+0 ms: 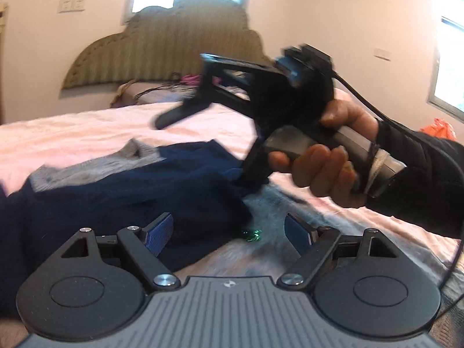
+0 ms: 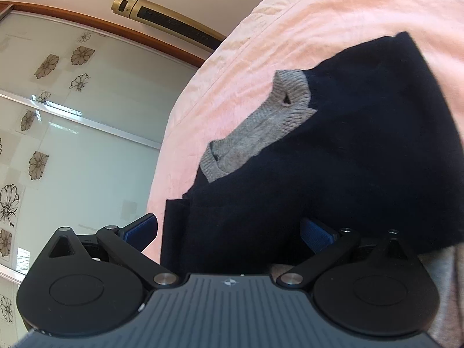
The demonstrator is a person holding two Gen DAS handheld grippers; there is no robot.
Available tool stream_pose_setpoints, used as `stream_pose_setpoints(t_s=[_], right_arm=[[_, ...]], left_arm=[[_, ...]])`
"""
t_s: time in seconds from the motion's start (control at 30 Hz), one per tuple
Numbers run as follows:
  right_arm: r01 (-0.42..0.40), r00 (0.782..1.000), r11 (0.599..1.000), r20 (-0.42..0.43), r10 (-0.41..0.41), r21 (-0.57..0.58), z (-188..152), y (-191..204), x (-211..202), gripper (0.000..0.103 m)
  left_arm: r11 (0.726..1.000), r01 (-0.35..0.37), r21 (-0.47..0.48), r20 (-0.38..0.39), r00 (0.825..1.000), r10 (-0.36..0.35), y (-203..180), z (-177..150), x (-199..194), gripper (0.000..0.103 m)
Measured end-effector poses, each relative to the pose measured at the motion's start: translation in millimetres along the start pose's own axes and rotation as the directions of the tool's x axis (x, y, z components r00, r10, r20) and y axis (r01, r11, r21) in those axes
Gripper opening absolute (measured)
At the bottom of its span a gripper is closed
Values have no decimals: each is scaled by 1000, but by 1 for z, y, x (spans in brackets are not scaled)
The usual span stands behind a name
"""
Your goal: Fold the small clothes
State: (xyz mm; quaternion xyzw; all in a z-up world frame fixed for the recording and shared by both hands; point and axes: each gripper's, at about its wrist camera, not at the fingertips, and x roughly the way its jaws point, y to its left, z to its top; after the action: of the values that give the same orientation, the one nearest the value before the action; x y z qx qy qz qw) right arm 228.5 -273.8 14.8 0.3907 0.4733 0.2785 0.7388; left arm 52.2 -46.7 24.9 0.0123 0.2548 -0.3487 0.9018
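While the navy sweater [image 1: 121, 185] lies spread over the pink bedsheet [image 1: 72, 130], its grey collar [image 1: 95, 165] shows far left in the left wrist view, pointing away toward the padded headboard [image 1: 162, 49]. Moving rightward, the left gripper [image 1: 229, 232] has its jaws released wide, blue pads either side of the sweater's near edge, nothing pinched yet. A small green glint [image 1: 252, 233] sits on the fabric just beyond it; too blurred to name. Further right, the right gripper [image 1: 185, 110], held in the person's hand [image 1: 327, 159], is tilted down over the sweater, smeared by motion blur.

From its own camera, starting at the left, there's a flowered sliding door [image 2: 72, 116], then the sheet's edge, then the sweater with the collar [image 2: 261, 124] near the middle. The right gripper [image 2: 229, 235] is spread open too, and a folded dark hem seems to sit between the jaws, not clamped.

My read: this is the set-up for a fold. To do it well, each gripper should bite a single corner or hem cleanly, one layer's edge rather than a bunch, at matching points across the garment. Then lift evenly and carry the edge over so the crease lands straight and the collar stays centred. Knit this soft will likely sag, so keep it taut between the two holds.
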Motion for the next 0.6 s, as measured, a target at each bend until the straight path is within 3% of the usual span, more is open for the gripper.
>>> stream_pose_setpoints(t_s=[0.17,0.23,0.3,0.33,0.37,0.43,0.5,0.6], right_arm=[[5,1000,1000,-7,-4,10,-3,-9,-1,102],[54,998,997,-31,-55,-51,-7,-4,3,93],[121,992,981,-25,-126,-149,-15,4,6,67],[170,983,964,-38,-181,-204,-18,8,11,28],[214,971,947,-52,-232,-239,-19,12,16,13],[219,970,918,-29,-242,-329,-15,27,14,13],[196,979,904,27,-200,-380,-4,47,-4,12],[221,973,885,148,-175,-410,19,55,-40,12]], left_arm=[[993,-84,-82,13,996,85,16,-14,-29,84],[986,-118,-116,9,993,120,24,-18,-37,84],[975,-155,-158,3,988,157,33,-26,-41,84],[969,-165,-184,3,986,169,37,-28,-45,84],[963,-169,-209,10,985,175,42,-30,-48,84],[952,-174,-251,59,979,195,49,-31,-60,84],[937,-167,-306,108,972,208,57,-35,-67,84],[901,-155,-406,121,968,221,72,-45,-71,84]])
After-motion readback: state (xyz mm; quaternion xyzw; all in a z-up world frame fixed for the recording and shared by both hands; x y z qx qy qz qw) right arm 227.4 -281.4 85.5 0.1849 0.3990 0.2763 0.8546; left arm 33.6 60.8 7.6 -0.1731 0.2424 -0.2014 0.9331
